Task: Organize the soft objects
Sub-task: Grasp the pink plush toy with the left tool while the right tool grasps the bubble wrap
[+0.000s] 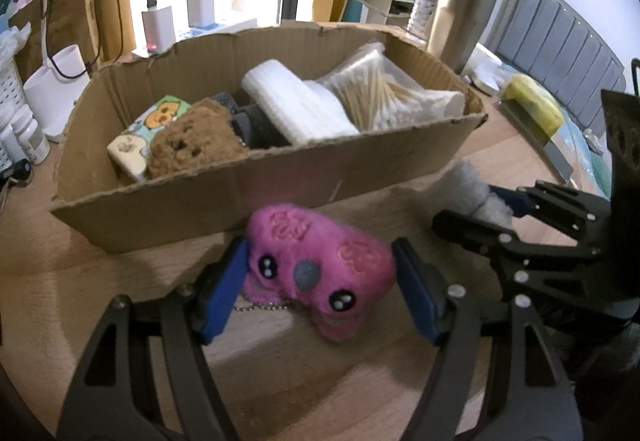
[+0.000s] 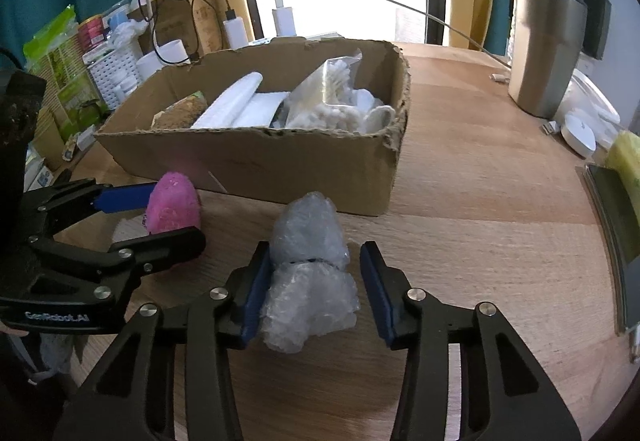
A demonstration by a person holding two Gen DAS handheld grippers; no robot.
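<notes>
Pink plush (image 1: 316, 269) faces the open left hand-held gripper (image 1: 320, 293), long axis crosswise.

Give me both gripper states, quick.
Left gripper: jaws open around the pink plush toy, not clamped.
Right gripper: jaws open around the bubble-wrap bundle; one pad touches, the other is clear.

The table (image 2: 480, 181) is pale wood with a smooth matt grain. The box (image 2: 280, 165) is rough brown cardboard with torn edges. The pink toy (image 1: 316, 265) is fuzzy plush; the bundle (image 2: 308, 273) is glossy, crinkled clear bubble wrap. The tumbler (image 2: 540, 53) is brushed metal. Both grippers are matt black plastic with blue pads (image 1: 220, 297).
</notes>
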